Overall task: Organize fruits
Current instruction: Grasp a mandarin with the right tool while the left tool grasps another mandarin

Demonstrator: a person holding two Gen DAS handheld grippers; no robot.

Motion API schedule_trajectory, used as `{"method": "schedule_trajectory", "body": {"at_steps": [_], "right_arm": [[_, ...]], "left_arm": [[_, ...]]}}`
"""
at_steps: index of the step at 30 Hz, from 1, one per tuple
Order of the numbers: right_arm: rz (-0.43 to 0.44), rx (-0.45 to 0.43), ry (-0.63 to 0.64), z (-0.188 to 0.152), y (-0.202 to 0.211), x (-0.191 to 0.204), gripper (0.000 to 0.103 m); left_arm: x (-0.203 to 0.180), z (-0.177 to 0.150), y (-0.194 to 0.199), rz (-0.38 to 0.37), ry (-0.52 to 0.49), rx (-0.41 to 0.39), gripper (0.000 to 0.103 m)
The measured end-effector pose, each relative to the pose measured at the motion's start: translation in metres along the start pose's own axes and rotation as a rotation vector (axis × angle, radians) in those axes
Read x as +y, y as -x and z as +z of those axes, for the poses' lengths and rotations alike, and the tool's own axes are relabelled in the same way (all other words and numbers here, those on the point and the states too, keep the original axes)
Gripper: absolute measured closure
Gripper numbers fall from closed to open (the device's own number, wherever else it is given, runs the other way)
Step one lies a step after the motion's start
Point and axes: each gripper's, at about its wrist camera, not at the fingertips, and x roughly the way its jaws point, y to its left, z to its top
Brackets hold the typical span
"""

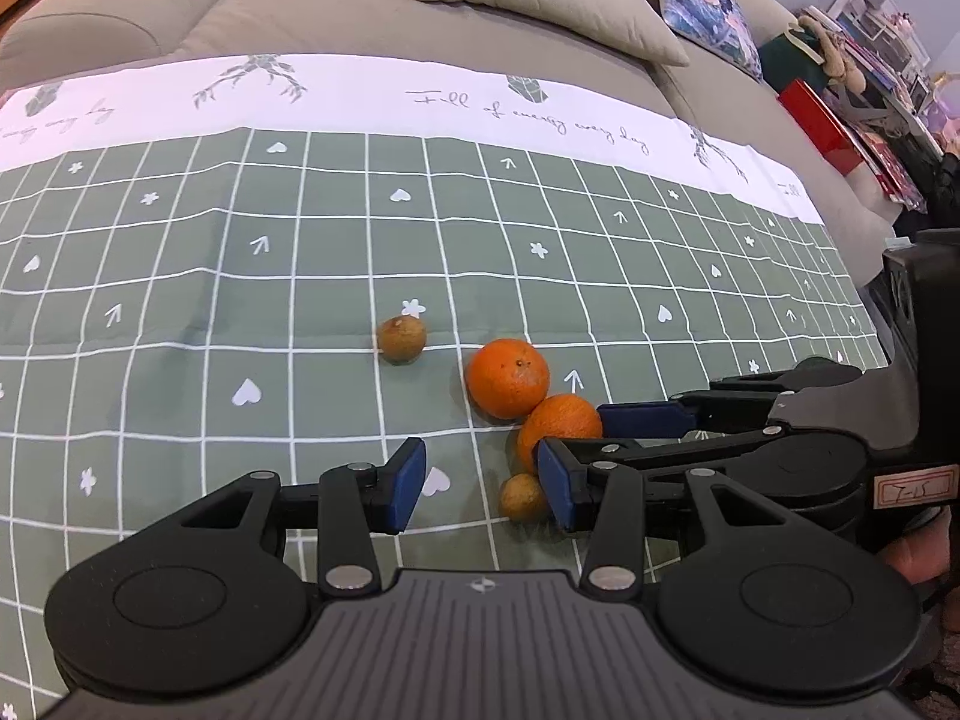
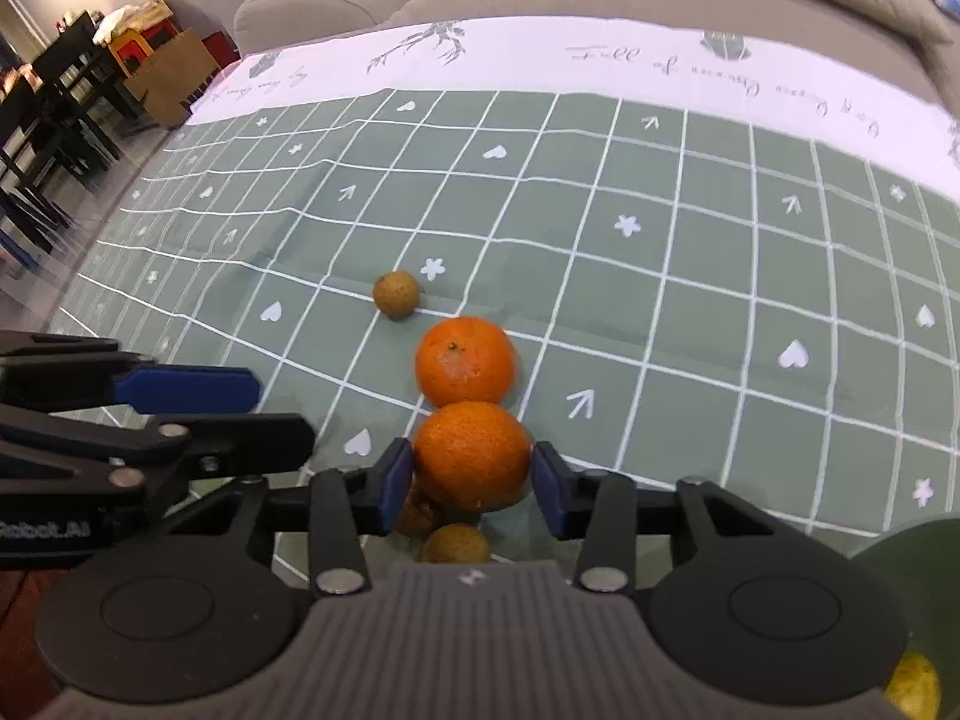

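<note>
The near orange lies on the green checked cloth, touching the far orange just beyond it. The right gripper straddles the near orange, its blue pads at both flanks; whether they press cannot be told. Two small brown fruits sit tucked against the near orange's closer side, and a third brown fruit rests beyond the far orange. Left of the near orange, the left gripper stands parted over bare cloth, holding nothing. A beige sofa rises behind the cloth.
</note>
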Motion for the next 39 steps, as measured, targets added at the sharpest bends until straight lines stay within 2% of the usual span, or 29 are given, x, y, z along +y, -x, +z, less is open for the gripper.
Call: {"method": "schedule_trajectory", "body": {"at_steps": [6, 12, 21, 27, 32, 39], "right_arm": [[-0.035, -0.005, 0.000, 0.002, 0.010, -0.008, 0.064], [-0.148, -0.004, 0.025, 0.006, 0.015, -0.022, 0.067], [-0.137, -0.013, 0.013, 0.007, 0.014, -0.032, 0.068], [-0.140, 0.005, 0.029, 0.006, 0.013, -0.031, 0.064], [-0.135, 0.026, 0.036, 0.007, 0.010, -0.031, 0.063], [-0.147, 0.055, 0.068, 0.007, 0.001, -0.023, 0.062]], "left_arm": [[-0.005, 0.012, -0.010, -0.010, -0.014, 0.002, 0.055], [-0.014, 0.024, -0.034, -0.005, -0.028, 0.020, 0.054], [-0.015, 0.030, -0.059, 0.023, 0.006, 0.051, 0.049], [-0.020, 0.032, -0.071, 0.036, -0.013, 0.082, 0.049], [-0.021, 0.031, -0.074, 0.039, -0.006, 0.087, 0.056], [-0.021, 0.026, -0.066, 0.063, -0.002, 0.079, 0.057]]}}
